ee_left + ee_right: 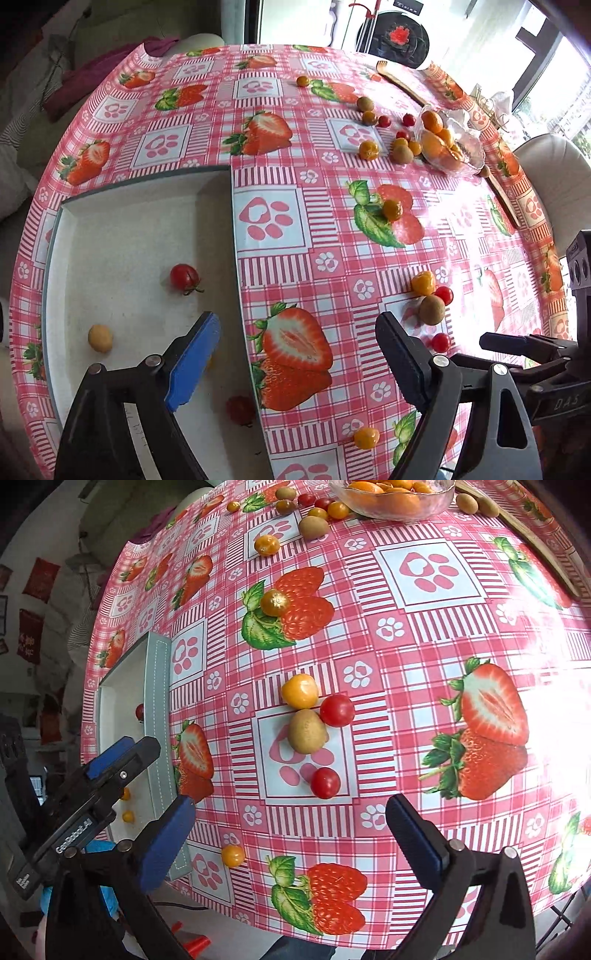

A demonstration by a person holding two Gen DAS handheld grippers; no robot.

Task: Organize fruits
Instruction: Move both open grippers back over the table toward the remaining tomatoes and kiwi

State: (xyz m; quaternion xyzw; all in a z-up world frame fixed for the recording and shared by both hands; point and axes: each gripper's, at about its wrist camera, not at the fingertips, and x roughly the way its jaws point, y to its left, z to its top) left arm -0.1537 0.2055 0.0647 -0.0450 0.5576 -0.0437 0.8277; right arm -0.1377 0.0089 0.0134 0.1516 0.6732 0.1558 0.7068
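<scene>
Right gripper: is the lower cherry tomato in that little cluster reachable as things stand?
Probably yes. The right gripper is open and empty, and the cherry tomato sits just ahead, apart from the kiwi berry, nothing between.

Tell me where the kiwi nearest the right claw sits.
In the right wrist view the kiwi lies mid-table on a paw-print square, touching a red tomato on its upper right, with a yellow fruit just above it.

"GenRobot.AI" in white on the left tongs [142,755] body (seen from the right wrist), "DAS" embossed on the right tongs [491,341] body
</scene>
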